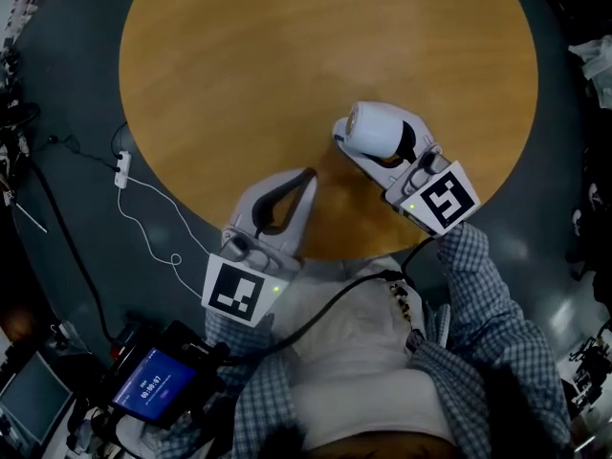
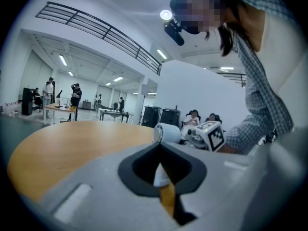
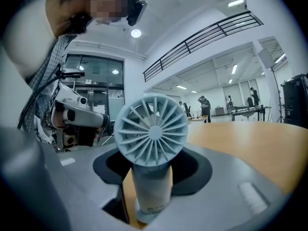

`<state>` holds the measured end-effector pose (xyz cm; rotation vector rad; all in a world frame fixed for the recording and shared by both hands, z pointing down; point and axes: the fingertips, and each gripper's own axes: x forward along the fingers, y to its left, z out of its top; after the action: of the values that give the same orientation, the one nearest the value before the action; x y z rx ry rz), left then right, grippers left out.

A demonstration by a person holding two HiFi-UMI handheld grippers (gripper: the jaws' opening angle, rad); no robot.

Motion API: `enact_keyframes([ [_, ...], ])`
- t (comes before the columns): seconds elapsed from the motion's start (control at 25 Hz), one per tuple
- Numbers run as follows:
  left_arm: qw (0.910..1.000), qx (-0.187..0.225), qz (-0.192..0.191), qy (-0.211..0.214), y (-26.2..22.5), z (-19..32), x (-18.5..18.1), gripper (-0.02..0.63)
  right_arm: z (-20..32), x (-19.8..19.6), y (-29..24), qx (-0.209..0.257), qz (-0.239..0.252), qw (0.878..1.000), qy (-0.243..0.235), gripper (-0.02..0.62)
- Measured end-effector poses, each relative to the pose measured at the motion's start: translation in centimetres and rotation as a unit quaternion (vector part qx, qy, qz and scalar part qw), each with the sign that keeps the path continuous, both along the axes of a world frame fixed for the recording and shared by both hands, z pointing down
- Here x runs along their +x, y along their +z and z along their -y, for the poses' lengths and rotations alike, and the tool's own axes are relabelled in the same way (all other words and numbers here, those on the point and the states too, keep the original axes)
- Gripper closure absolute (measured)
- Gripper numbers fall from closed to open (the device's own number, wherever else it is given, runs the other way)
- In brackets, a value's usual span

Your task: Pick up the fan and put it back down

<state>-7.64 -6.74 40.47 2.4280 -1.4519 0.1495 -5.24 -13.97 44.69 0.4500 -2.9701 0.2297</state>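
- The fan (image 3: 152,129) stands upright in the right gripper (image 3: 152,173). Its ribbed round head is above the jaws and its handle (image 3: 151,189) runs down through the dark hollow between them.
- The jaws are set wide but closed round that thick handle, so the grip sits below the head. This probably keeps the weight hanging straight and the grille clear of the pads.
- In the head view the right gripper (image 1: 371,140) holds the fan (image 1: 375,129) over the near part of the round wooden table (image 1: 287,55), towards the person's right.
- The gripper lies nearly level, which suits an upright handle and would let the base meet the wood flat.
- The small base disc is low, with the table's colour showing just beneath it. The views don't show whether it already rests on the surface.
- Judging by this, the put-down half of the task is under way or close to finished. Letting go before the base is seated could tip the top-heavy fan.
- The left gripper (image 1: 308,178) is near the table's edge, apart from the fan, with its jaw tips closed together and nothing held.
- Only table colour and a pale sliver show through its hollow in the left gripper view (image 2: 161,147). It appears to be parked clear, since one gripper is enough for this light object.
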Motion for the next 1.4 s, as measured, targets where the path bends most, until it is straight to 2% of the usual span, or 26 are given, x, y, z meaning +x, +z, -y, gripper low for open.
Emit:
enact_keyframes([
  [0.2, 1.0000, -0.003, 0.000, -0.006, 0.0, -0.3, -0.3, 0.606, -0.8, -0.6, -0.2, -0.018, 0.010, 1.000, -0.009, 0.376],
  [0.52, 0.9999, -0.002, -0.001, -0.010, -0.2, -0.4, -0.5, 0.606, -1.4, -0.8, 0.1, -0.012, 0.000, 1.000, -0.023, 0.377],
  [0.68, 1.0000, 0.001, 0.003, -0.007, -0.2, -0.4, -0.5, 0.606, -1.3, -0.7, 0.3, -0.013, -0.003, 1.000, -0.017, 0.374],
  [0.8, 1.0000, 0.000, 0.003, -0.005, -0.1, -0.5, -0.4, 0.606, -1.0, -0.7, 0.8, -0.021, -0.001, 1.000, -0.009, 0.337],
  [0.96, 1.0000, -0.002, 0.004, 0.000, 0.2, -0.7, -0.3, 0.606, -0.9, -0.2, 1.4, -0.015, 0.001, 1.000, 0.001, 0.333],
  [1.2, 0.9999, 0.005, 0.006, 0.010, -0.3, -0.6, 0.8, 0.606, -2.3, 3.1, 1.9, -0.026, -0.015, 0.999, 0.034, 0.345],
  [1.4, 0.9993, 0.027, 0.010, 0.022, -3.1, -1.6, 2.3, 0.606, -4.4, 6.8, -0.9, -0.010, -0.013, 0.997, 0.071, 0.377],
])
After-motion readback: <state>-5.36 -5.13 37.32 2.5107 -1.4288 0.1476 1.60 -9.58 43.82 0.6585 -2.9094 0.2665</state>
